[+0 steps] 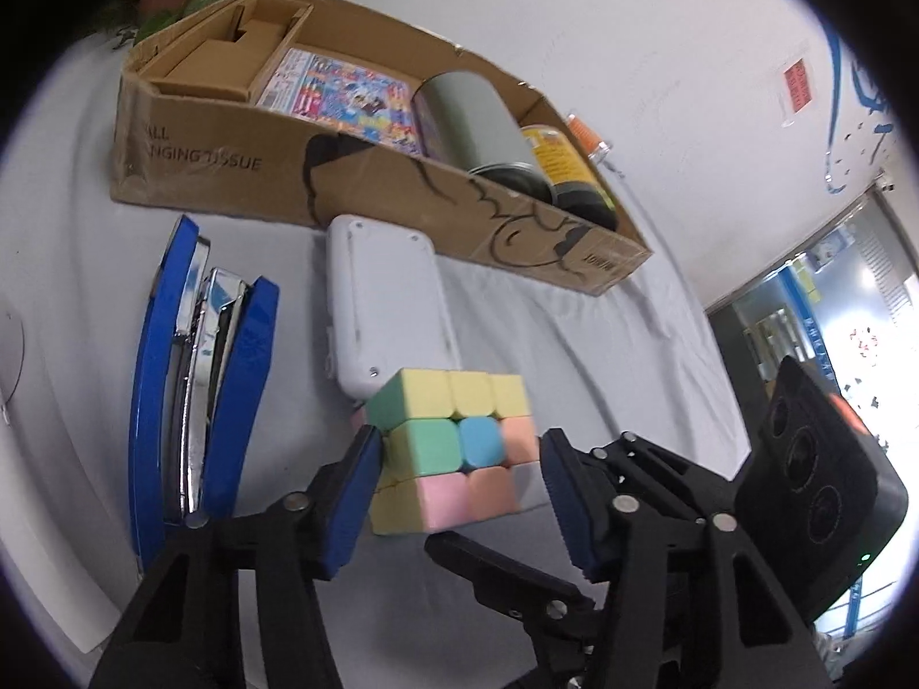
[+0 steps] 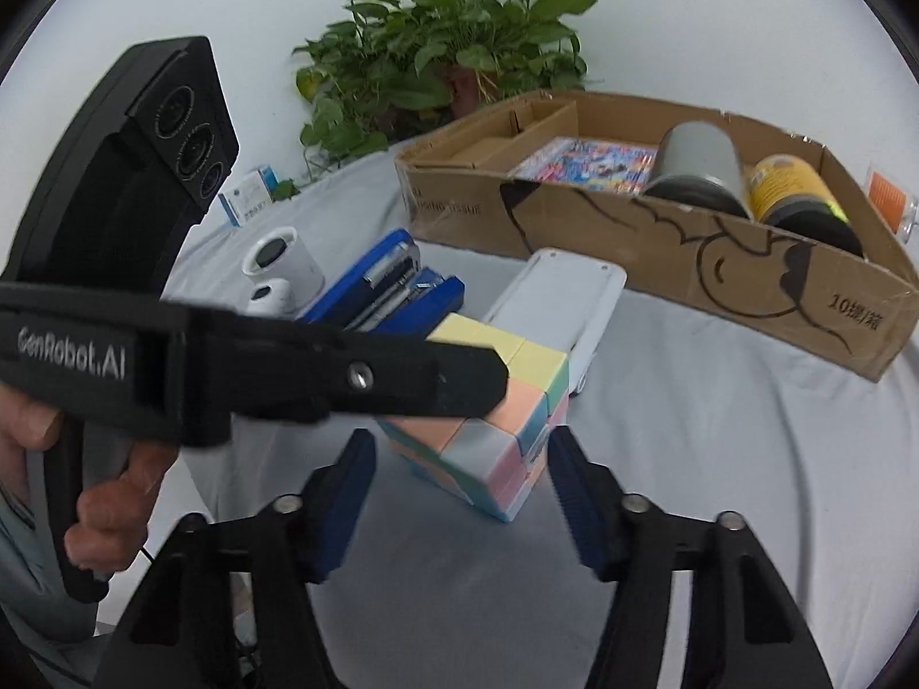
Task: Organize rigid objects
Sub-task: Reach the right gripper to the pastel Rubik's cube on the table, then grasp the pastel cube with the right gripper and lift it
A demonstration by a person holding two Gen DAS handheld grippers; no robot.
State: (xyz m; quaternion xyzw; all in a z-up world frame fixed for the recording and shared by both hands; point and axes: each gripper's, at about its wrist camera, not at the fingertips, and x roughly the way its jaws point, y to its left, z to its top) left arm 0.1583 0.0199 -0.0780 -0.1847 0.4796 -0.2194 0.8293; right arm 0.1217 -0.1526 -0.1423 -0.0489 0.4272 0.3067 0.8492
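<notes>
1. Already lying inside the shallow brown cardboard box [image 2: 746, 281]: a colourful printed flat packet [image 2: 586, 163], a grey cylindrical tin [image 2: 698, 166] and a yellow-labelled dark can [image 2: 795, 192].
2. Waiting outside on the grey-cloth surface [image 2: 718, 459], by the look of it: a blue-and-chrome metal stapler [image 1: 195, 379], a white rectangular plastic case [image 1: 385, 310] and a pastel-coloured plastic puzzle cube [image 1: 454, 448]; roughly half the job remaining, judging by this.
3. Sitting on the surface in front of the box, touching or overlapping the white case's near end.
4. Left hand-held gripper [image 1: 459, 494]: spread wide, straddling the cube, left pad seeming to touch its side, right pad just clear; not gripping yet.
5. Right hand-held gripper [image 2: 459, 494]: also spread apart, holding nothing, hovering near the cube's closest corner.
</notes>
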